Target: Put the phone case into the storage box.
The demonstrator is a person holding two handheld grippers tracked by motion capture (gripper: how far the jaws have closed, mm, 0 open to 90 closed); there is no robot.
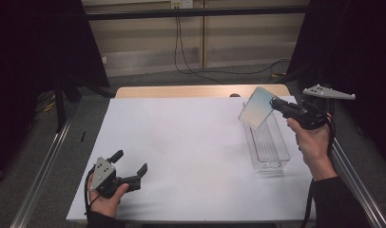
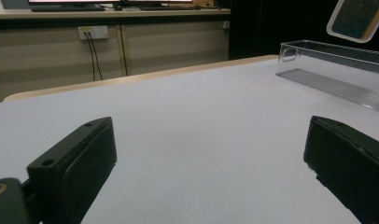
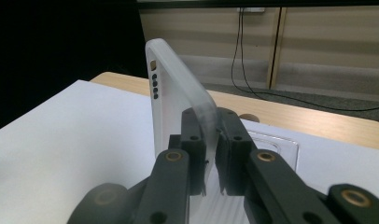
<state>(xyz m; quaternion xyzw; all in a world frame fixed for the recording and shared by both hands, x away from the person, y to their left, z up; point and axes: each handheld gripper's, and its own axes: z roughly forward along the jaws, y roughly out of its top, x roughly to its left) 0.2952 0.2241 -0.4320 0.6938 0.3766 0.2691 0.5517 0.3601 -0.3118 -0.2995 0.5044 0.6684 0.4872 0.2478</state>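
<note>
Right gripper (image 1: 275, 102): jaws clamped on a frosted phone case (image 1: 256, 108), held tilted above the clear bin (image 1: 268, 142) | left gripper (image 1: 130, 169): jaws wide, empty, low near the table's (image 1: 181, 142) front-left edge | progress: case gripped, not set down.

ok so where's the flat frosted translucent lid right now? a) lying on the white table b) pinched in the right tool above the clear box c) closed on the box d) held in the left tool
b: the right tool clamps the flat frosted translucent lid edge-on, raised over the clear plastic box.
</note>
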